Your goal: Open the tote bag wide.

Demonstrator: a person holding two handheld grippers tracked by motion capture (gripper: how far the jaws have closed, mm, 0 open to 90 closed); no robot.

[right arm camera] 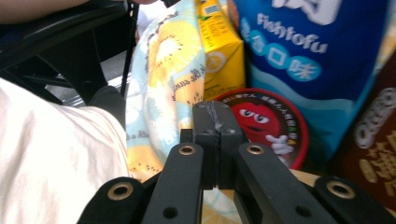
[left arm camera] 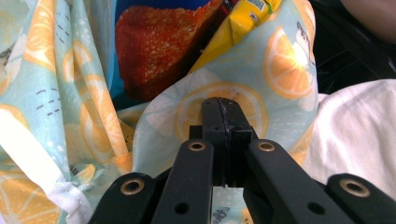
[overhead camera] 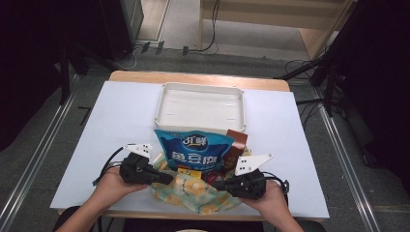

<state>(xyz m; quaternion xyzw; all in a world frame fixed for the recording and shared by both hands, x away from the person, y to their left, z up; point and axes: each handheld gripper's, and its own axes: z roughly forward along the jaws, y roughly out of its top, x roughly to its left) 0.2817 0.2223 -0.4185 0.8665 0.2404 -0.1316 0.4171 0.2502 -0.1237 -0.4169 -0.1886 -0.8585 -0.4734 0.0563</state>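
High view: snacks not yet unpacked; white tray point(overhead camera: 200, 107) holds nothing.
Left gripper point(overhead camera: 167, 179) and right gripper point(overhead camera: 216, 184), jaws closed, each pinch the lemon-print bag point(overhead camera: 188, 192); fish tofu pouch point(overhead camera: 196, 150) inside.

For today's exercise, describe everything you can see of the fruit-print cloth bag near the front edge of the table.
The fruit-print cloth bag is soft pale-blue fabric printed with orange and lemon slices, with a white strap. It lies open and crumpled on the white table cover, snack packs standing in it. The left gripper and right gripper, jaws together, are at its rim on either side.
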